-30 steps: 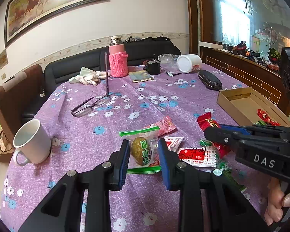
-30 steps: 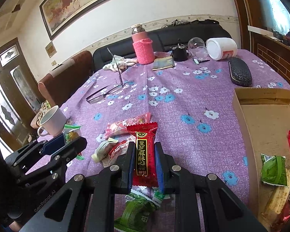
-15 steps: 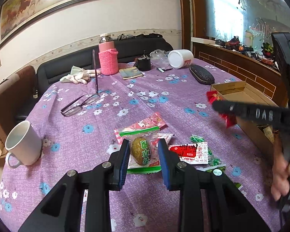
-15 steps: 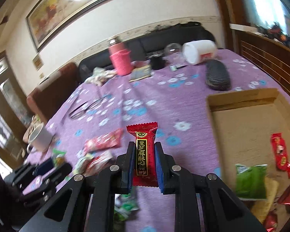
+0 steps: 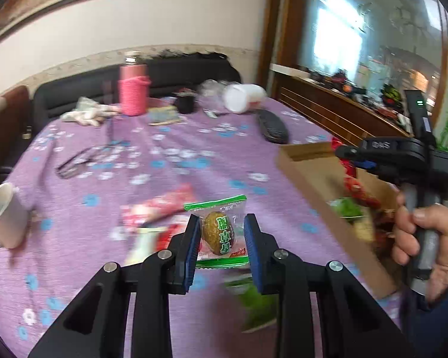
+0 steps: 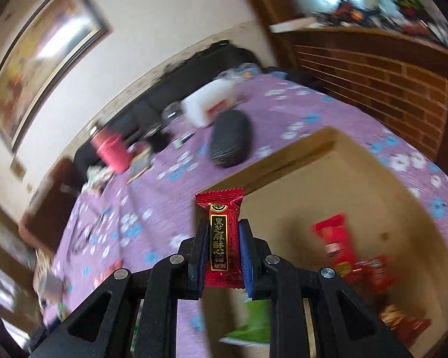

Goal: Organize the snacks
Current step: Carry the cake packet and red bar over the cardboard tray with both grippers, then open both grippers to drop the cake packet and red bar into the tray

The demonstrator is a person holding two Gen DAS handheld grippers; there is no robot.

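Cardboard box sits ahead and right of me, open side up. My right gripper, nearer it, clamps the red candy packet, long axis forward, over the box's near edge. My left gripper pinches the green-wrapped snack, further back.

White mug, pink bottle, eyeglasses
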